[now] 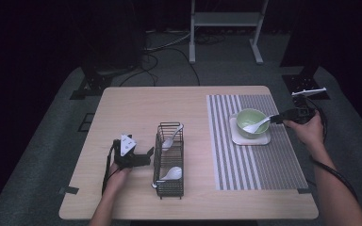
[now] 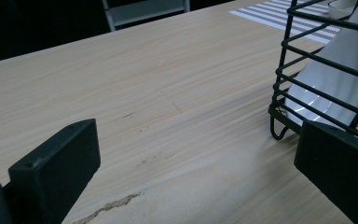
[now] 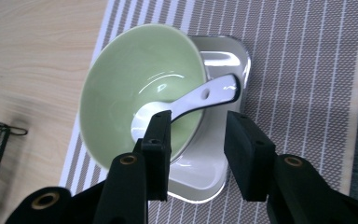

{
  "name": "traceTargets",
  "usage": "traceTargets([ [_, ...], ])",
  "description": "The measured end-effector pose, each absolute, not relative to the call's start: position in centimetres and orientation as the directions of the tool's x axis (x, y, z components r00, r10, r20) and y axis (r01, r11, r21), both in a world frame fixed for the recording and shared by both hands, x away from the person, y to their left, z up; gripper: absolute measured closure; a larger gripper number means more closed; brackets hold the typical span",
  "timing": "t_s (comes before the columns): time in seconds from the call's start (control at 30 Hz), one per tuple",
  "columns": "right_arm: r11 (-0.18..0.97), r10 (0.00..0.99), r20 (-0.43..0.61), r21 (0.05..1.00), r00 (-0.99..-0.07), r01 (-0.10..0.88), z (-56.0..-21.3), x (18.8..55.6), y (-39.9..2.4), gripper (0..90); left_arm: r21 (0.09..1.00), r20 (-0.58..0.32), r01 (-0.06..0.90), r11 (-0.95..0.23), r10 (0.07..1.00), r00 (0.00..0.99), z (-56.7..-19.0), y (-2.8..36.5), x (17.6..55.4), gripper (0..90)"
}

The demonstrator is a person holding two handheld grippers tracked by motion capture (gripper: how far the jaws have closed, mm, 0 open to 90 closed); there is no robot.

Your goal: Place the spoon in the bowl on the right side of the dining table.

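Spoon: a white spoon (image 3: 186,103) lies in the green bowl (image 3: 121,79), scoop down in the bowl, handle resting over the rim.
Bowl: stands on a pale tray (image 1: 264,139) on the striped mat (image 1: 283,160), right half of the surface (image 1: 132,108).
Right gripper (image 3: 198,135): jaws parted at a middling width, holding nothing, poised just above the bowl's near rim.
Key relation: the spoon's handle end lies just ahead of the gap between the jaws; in the right gripper view its long axis runs slantwise across that gap.
Pointing: in the high view the handle (image 1: 265,120) points toward the right hand (image 1: 308,132), scoop toward the bowl's middle.
Nearer hand: the right one, by far.
Left gripper (image 1: 143,157): jaws wide, holding nothing, low over the surface just beside the wire basket (image 1: 156,162).
Basket: holds two more white spoons (image 1: 172,173), lying along its length.
Judgement: the spoon looks freshly set down or about to be taken; which one cannot be told.
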State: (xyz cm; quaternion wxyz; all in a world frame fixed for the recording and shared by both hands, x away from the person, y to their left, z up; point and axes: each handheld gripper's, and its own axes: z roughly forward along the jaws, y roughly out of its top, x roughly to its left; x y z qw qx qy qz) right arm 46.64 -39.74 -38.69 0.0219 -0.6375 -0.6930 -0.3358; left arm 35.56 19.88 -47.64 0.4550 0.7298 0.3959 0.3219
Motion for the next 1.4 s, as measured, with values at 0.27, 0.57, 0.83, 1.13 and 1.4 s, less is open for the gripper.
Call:
traceTargets([
  [0.27, -0.018, 0.866, 0.454, 0.449, -0.211, 0.893, -38.2, 45.6, -39.8, 59.6, 0.917, 0.119, 0.283, -0.283, 0.868, 0.482, -47.7, 19.7, 35.5, 0.0],
  [0.57, -0.023, 0.857, 0.468, 0.454, -0.217, 0.891, -38.6, 44.8, -39.5, 56.5, 0.916, 0.115, 0.286, -0.280, 0.868, 0.483, -47.6, 19.8, 35.5, 0.0],
  [0.83, 0.001, 0.857, 0.460, 0.448, -0.232, 0.894, -38.9, 44.2, -38.9, 53.6, 0.916, 0.118, 0.284, -0.283, 0.867, 0.483, -47.7, 19.8, 35.5, 0.0],
  [1.13, 0.034, 0.859, 0.441, 0.455, -0.259, 0.890, -39.0, 43.5, -38.3, 51.3, 0.916, 0.117, 0.284, -0.282, 0.867, 0.484, -47.7, 19.8, 35.5, 0.0],
  [1.4, 0.041, 0.855, 0.443, 0.458, -0.268, 0.888, -39.1, 42.8, -38.2, 47.9, 0.916, 0.119, 0.284, -0.284, 0.867, 0.483, -47.7, 19.7, 35.5, 0.0],
])
